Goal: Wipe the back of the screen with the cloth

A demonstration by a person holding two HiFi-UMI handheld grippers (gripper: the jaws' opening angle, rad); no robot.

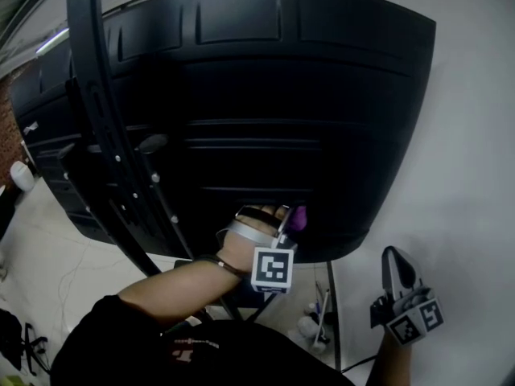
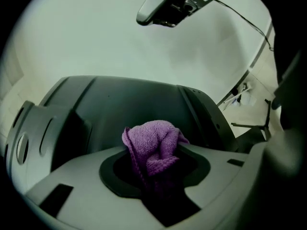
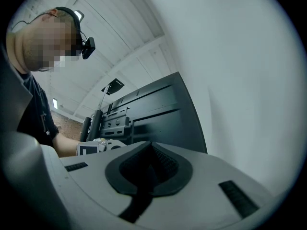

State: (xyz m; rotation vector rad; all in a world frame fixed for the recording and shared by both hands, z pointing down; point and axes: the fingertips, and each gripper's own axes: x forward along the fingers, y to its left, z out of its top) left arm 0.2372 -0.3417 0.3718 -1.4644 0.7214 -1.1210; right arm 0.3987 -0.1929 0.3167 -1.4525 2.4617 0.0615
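The left gripper (image 1: 283, 223) is up at the lower edge of the screen (image 1: 265, 103), toward its right corner, with the purple cloth (image 1: 298, 218) bunched at its tip. Its jaws are pinched on that cloth, held apart only by the wad of fabric. The loose part bulges out ahead of them, so soft cloth rather than hard plastic faces the black back panel, which I take to be the reason for the grip. The right gripper (image 1: 397, 260) hangs lower and to the right, well apart from the screen and near the white wall (image 1: 475, 135). Its 2 jaws are pressed together with nothing between them. I judge it is only being held out of the way while 1 hand does the wiping.

The head view gives the layout: the ribbed back of the screen, and the dark stand (image 1: 100, 111) crossing it on the left. It shows little of the cloth. The left gripper view shows the folds sitting in the jaws with the panel just behind, though I cannot tell whether cloth and panel touch. Only the right gripper view shows its own closed, empty jaws, and the left gripper side-on by the screen's lower edge.
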